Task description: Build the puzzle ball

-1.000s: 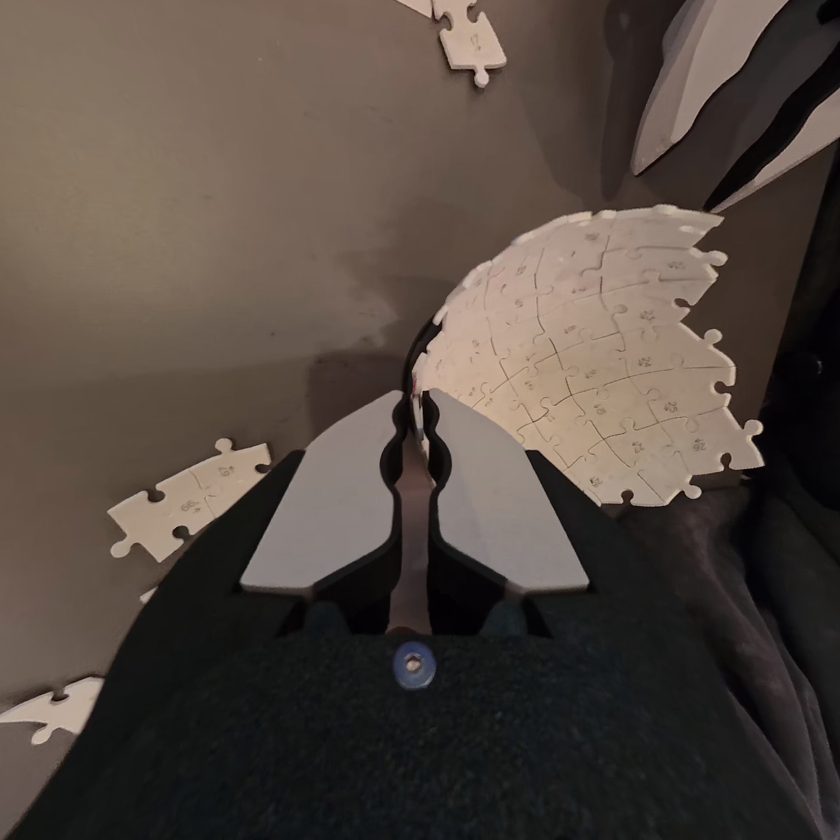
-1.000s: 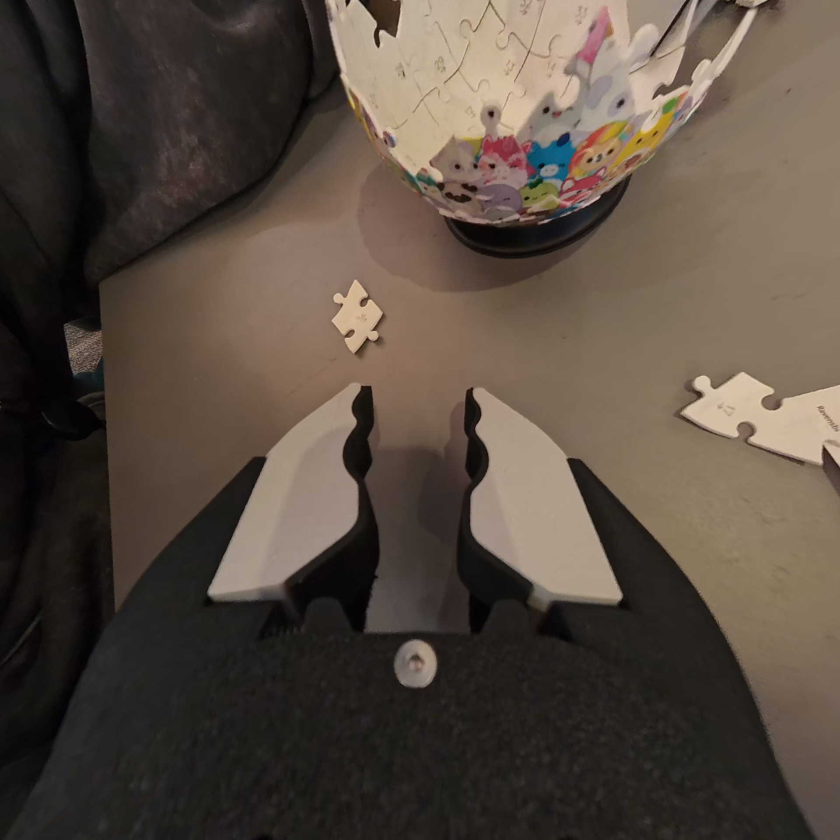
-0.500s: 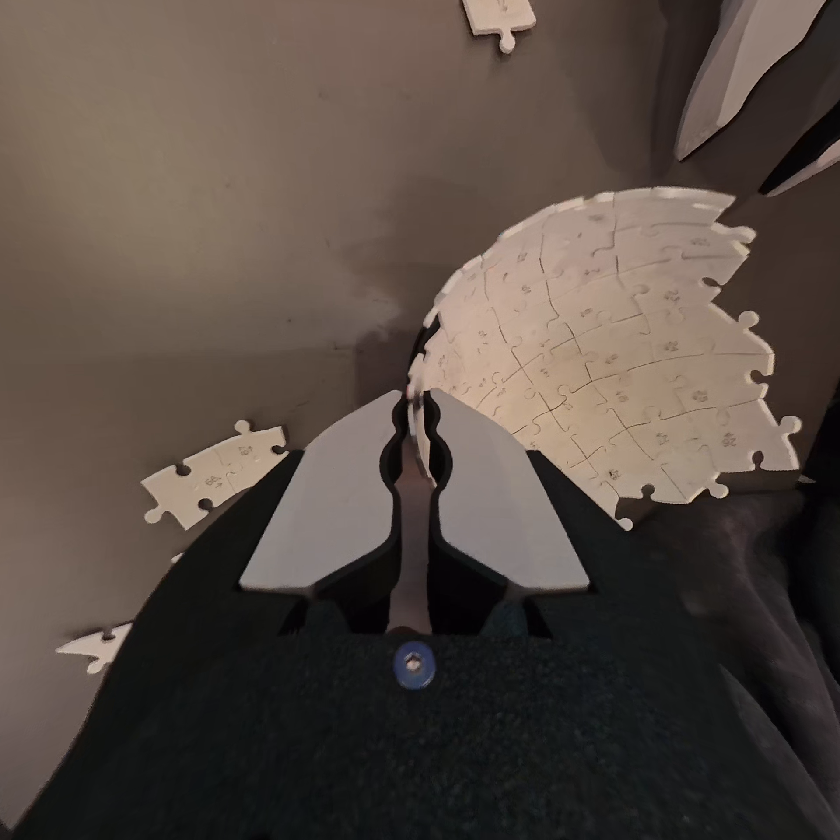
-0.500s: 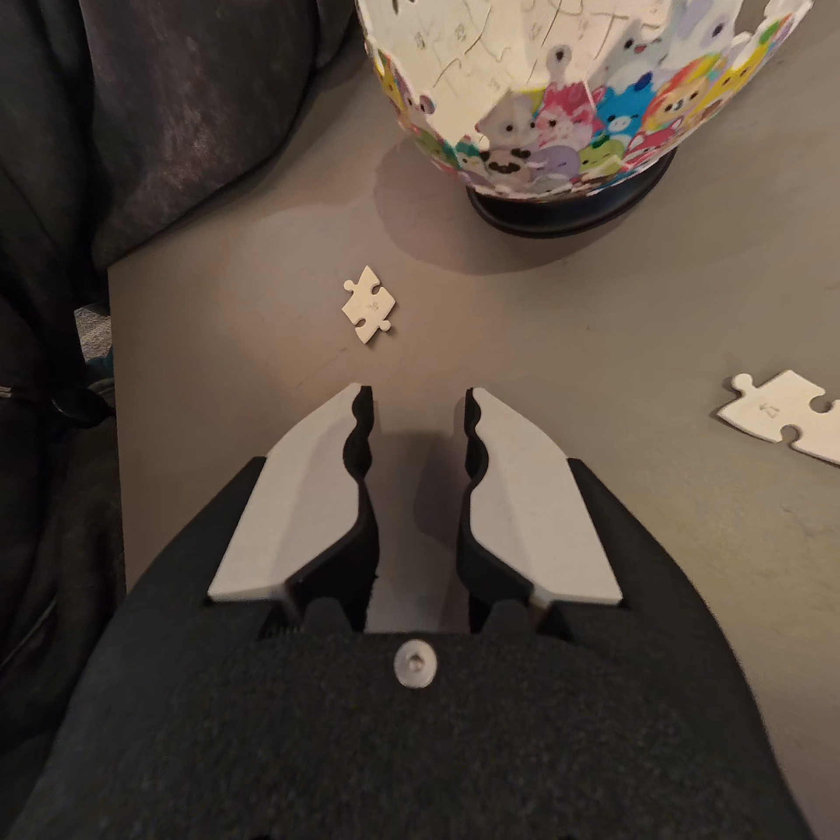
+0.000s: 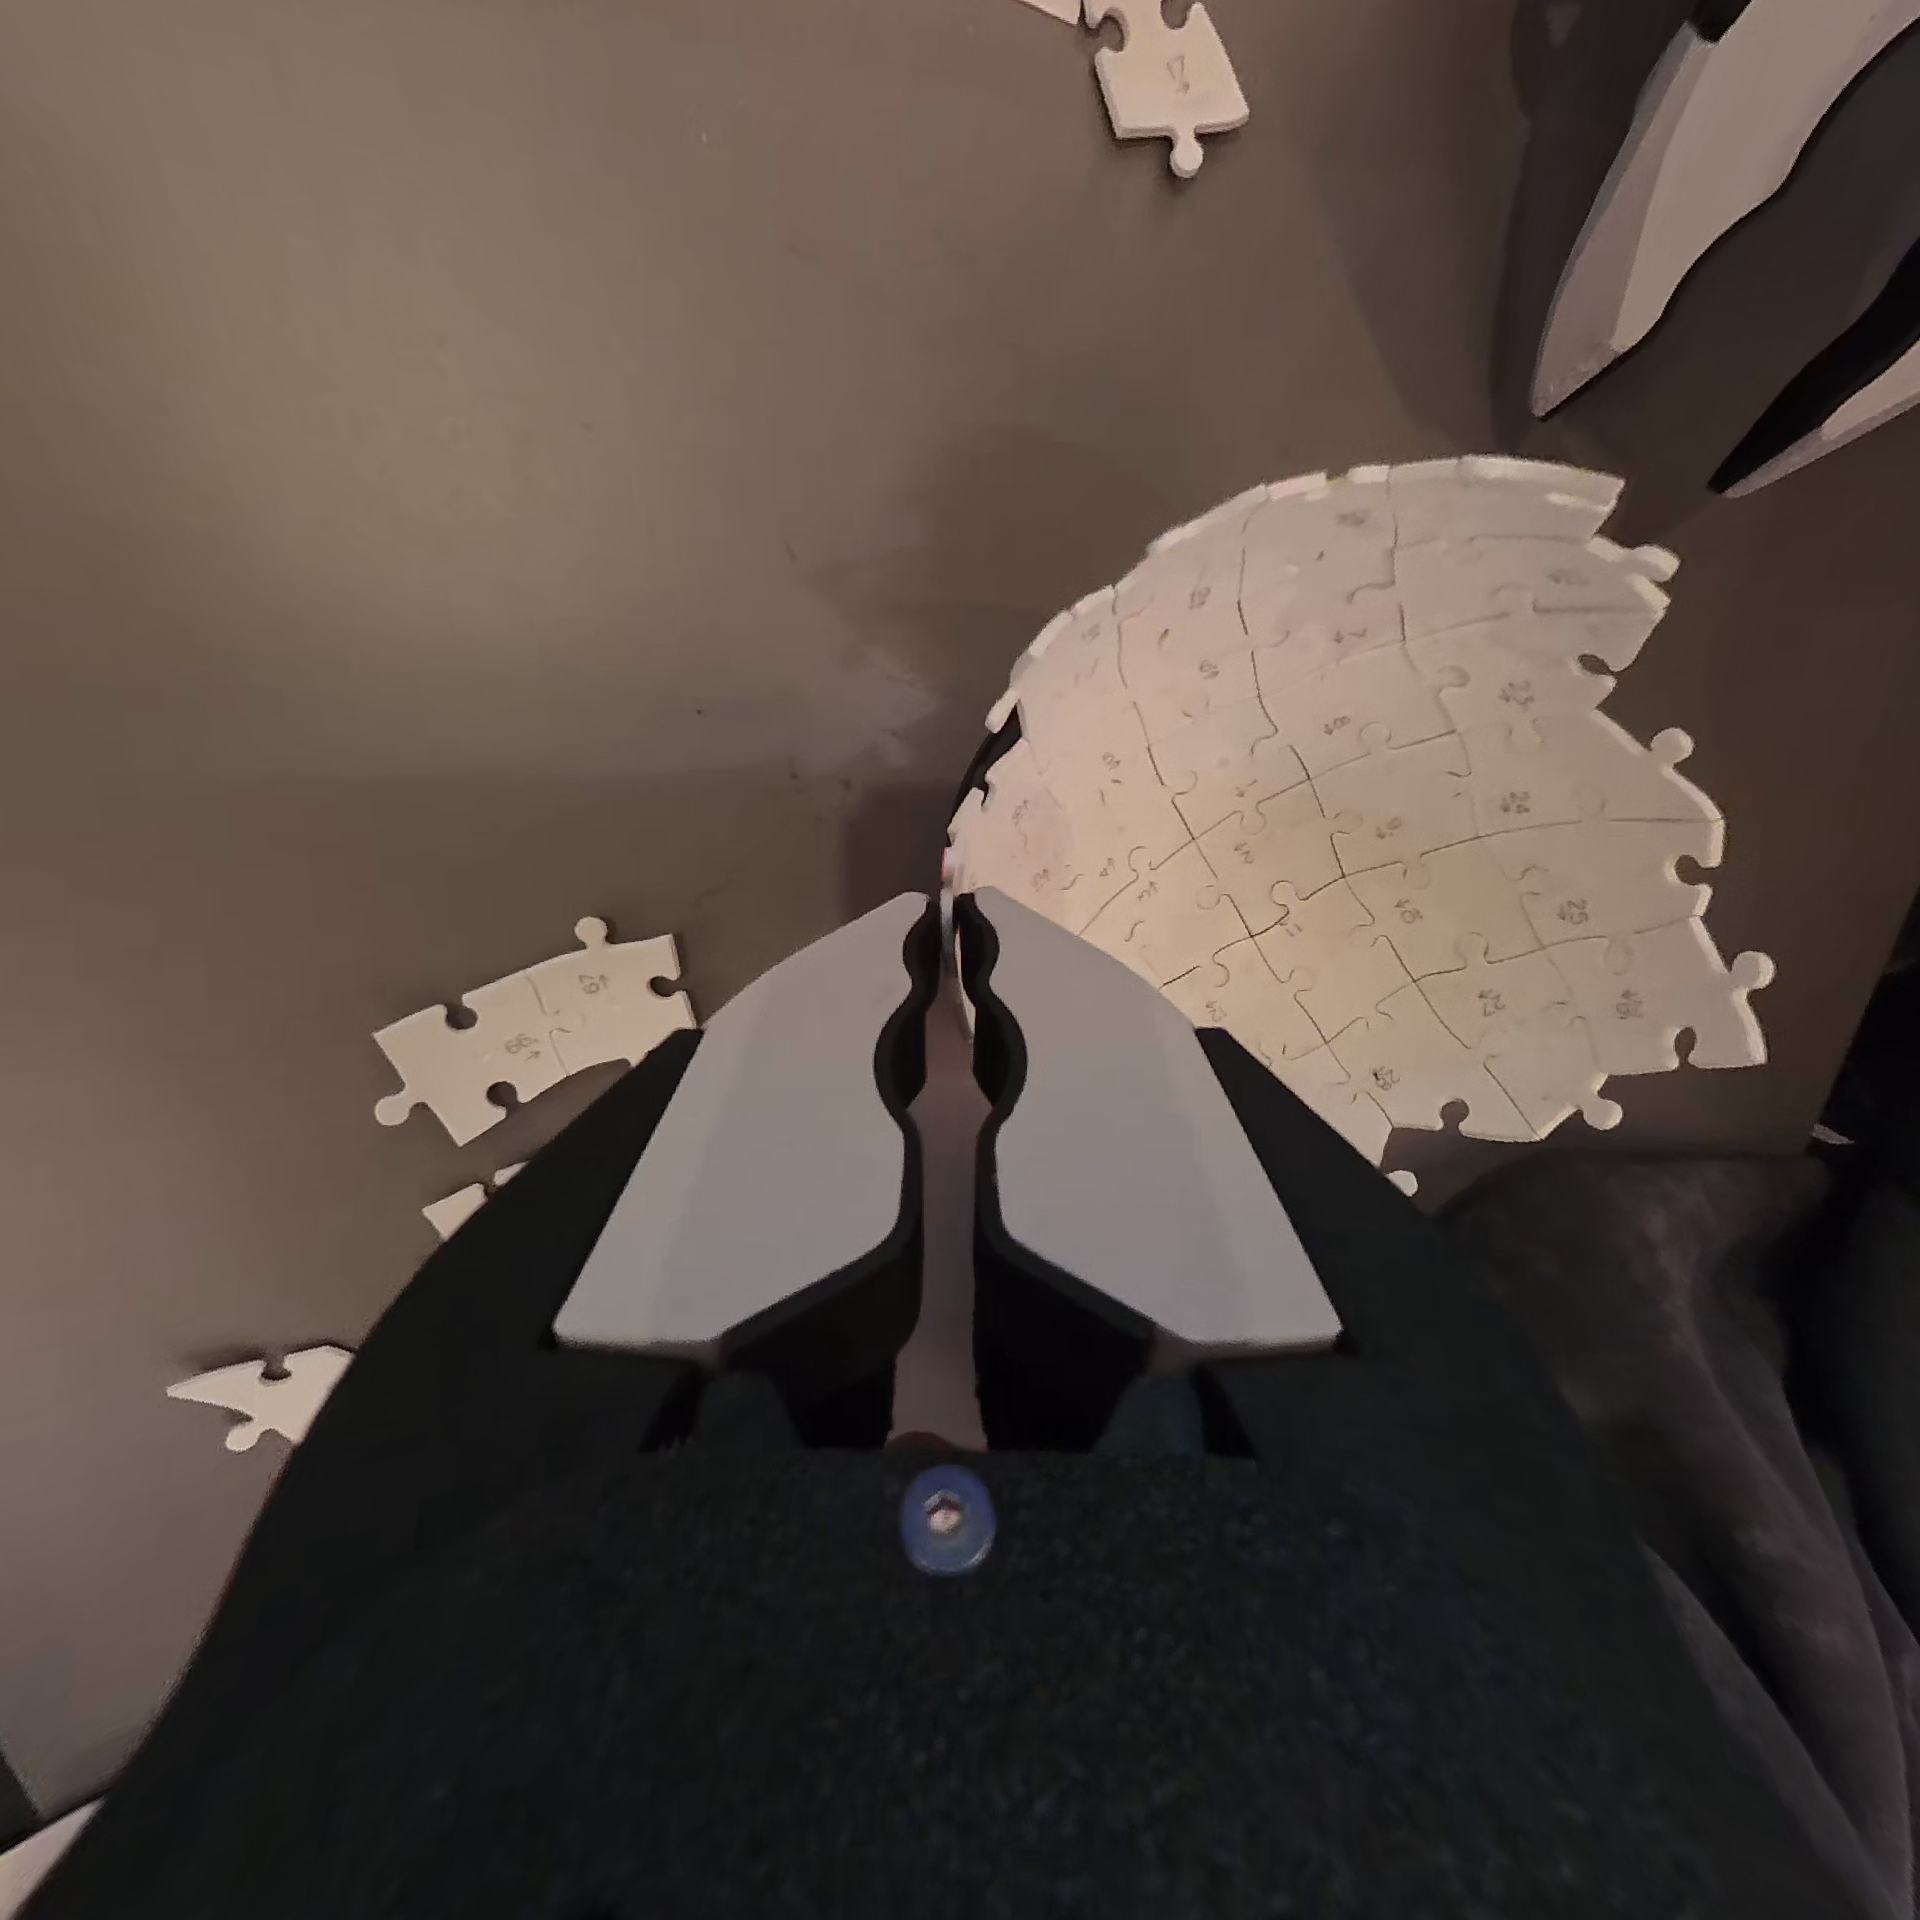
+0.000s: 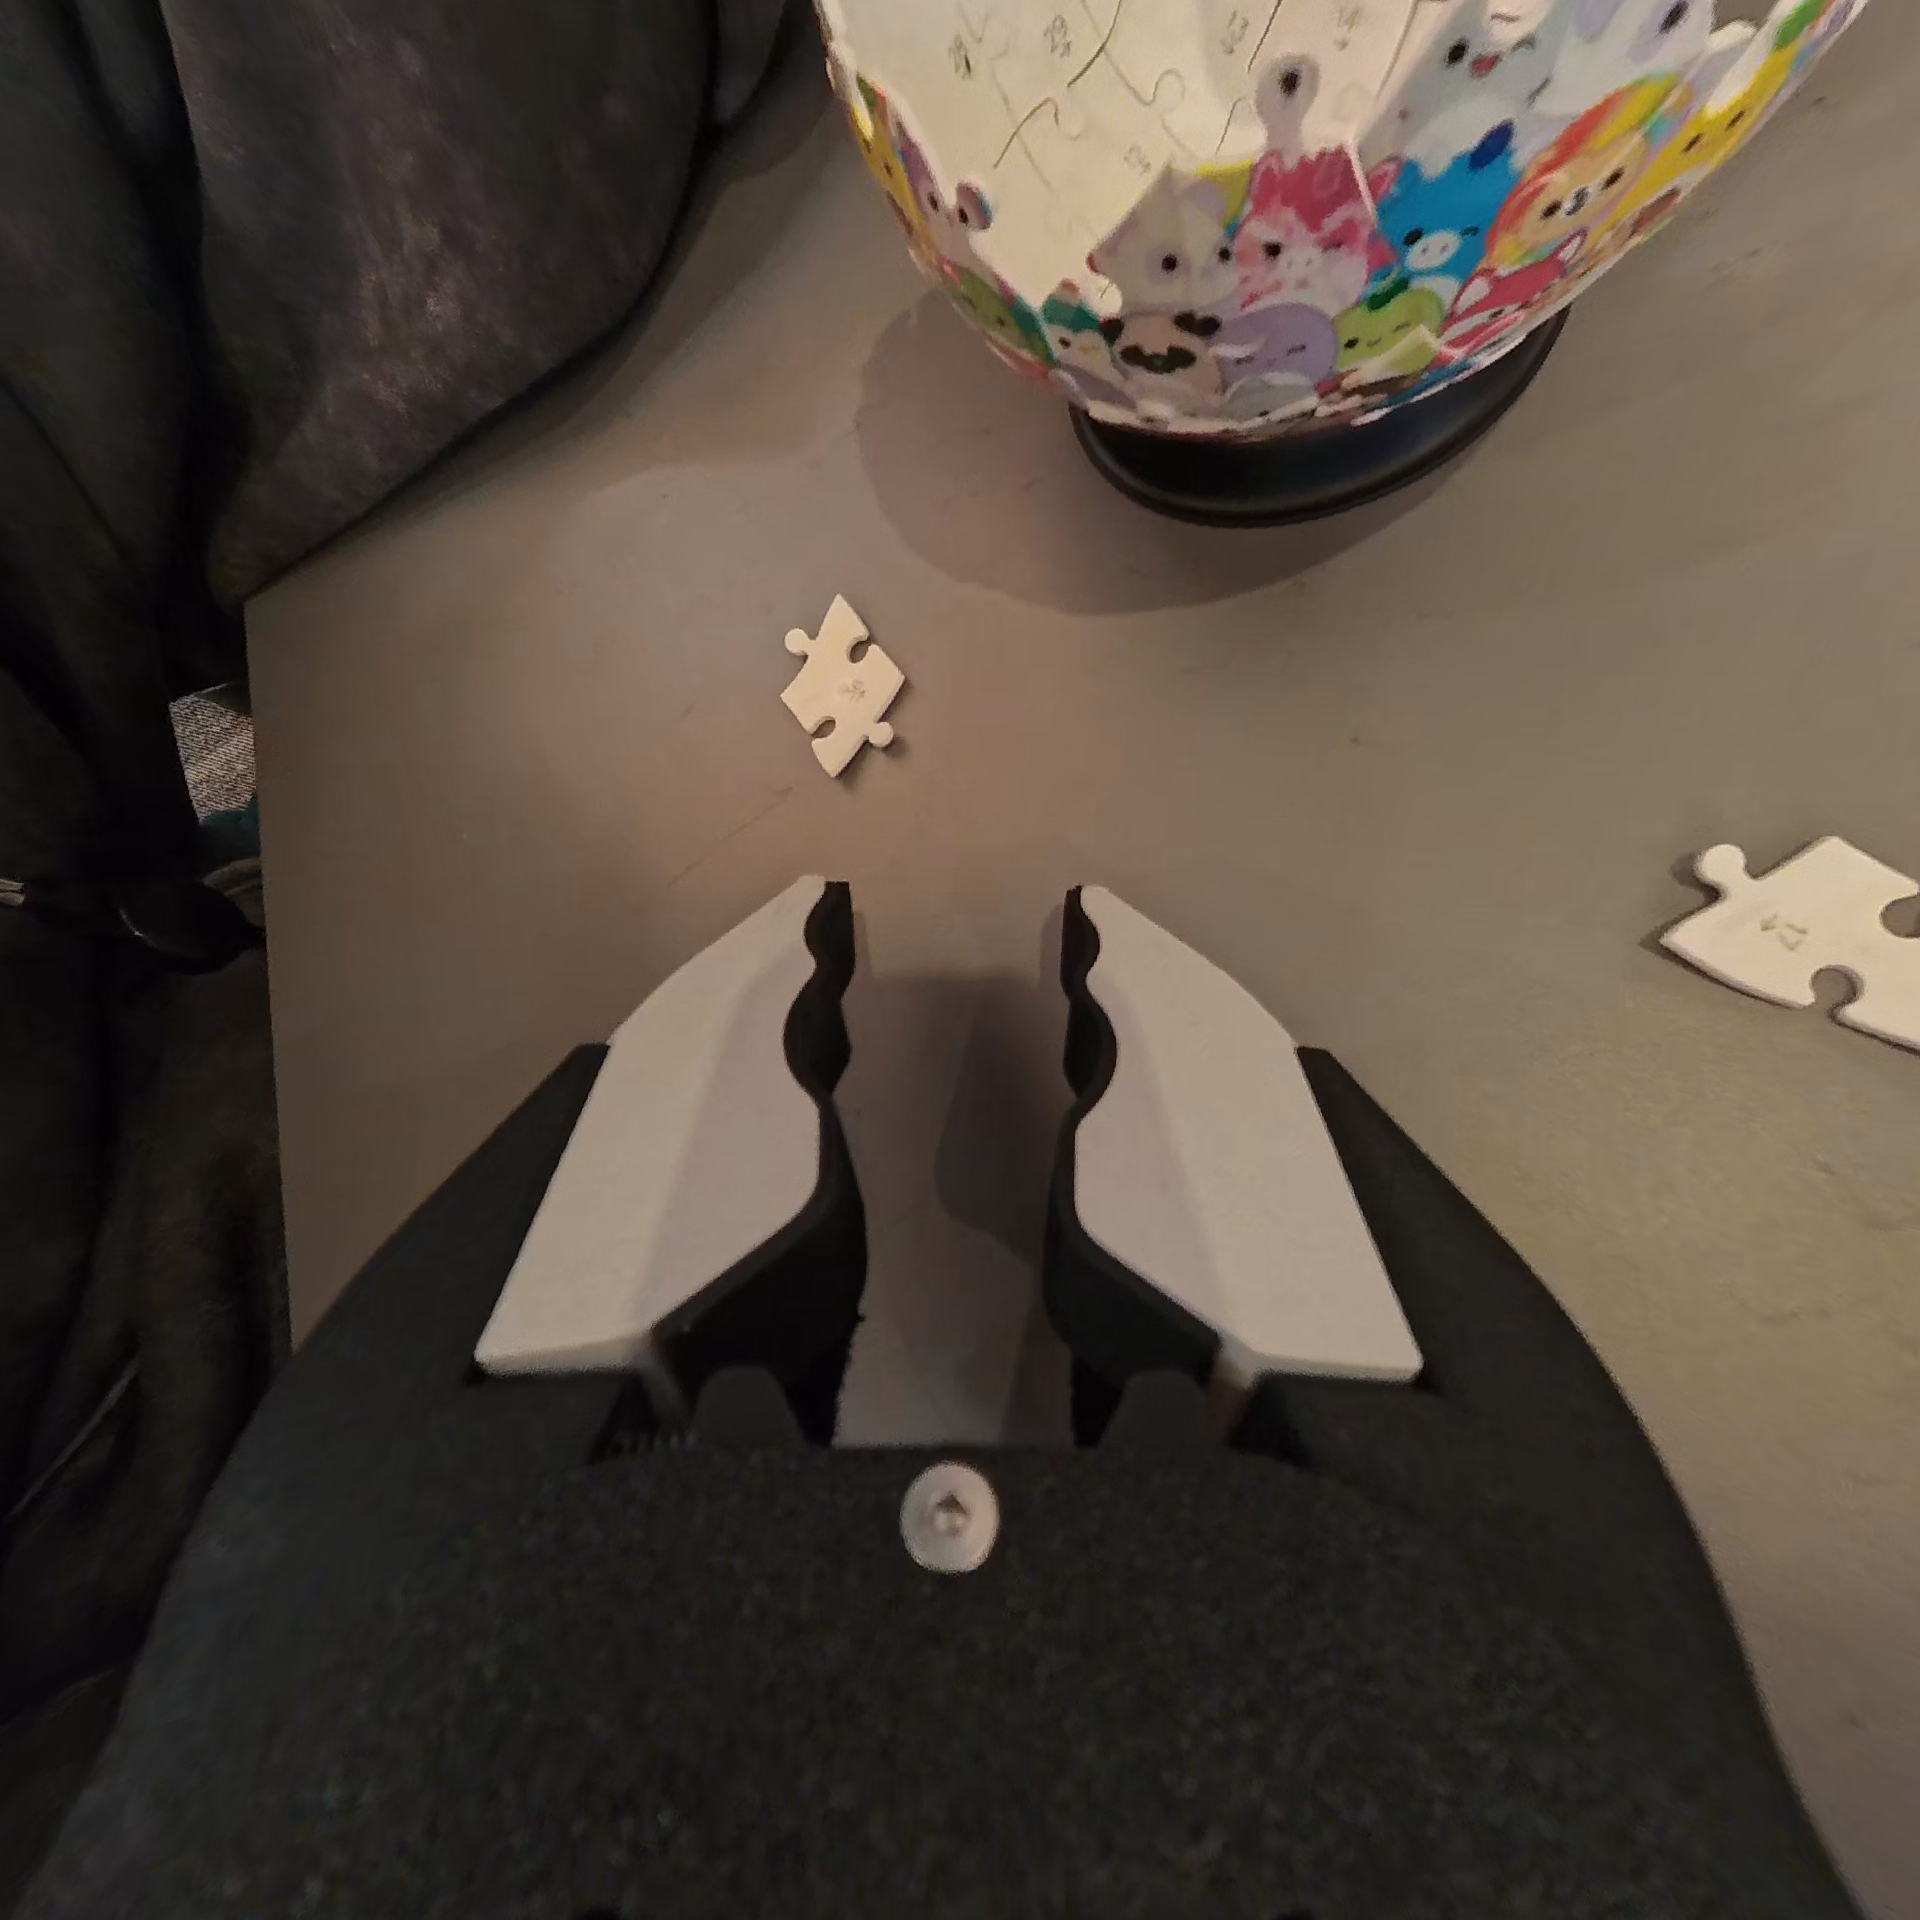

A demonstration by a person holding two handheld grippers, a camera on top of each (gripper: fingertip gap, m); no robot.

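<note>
Gripping puzzle ball (image 5: pixel 1351 831) rim, left gripper (image 5: pixel 943 909) clamped | right gripper (image 6: pixel 956 894) apart | ball's opening upward

Matt grey table (image 6: pixel 1351 727), glossy printed puzzle ball (image 6: pixel 1351 239), dark soft cloth (image 6: pixel 364 260)

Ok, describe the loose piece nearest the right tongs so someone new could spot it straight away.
Start at the half-built puzzle ball on its dark stand on the grey table. Toward the open right tongs lies a single small piece, white side up. Unlike the larger piece at the right edge, it lies alone, diamond-wise.
</note>
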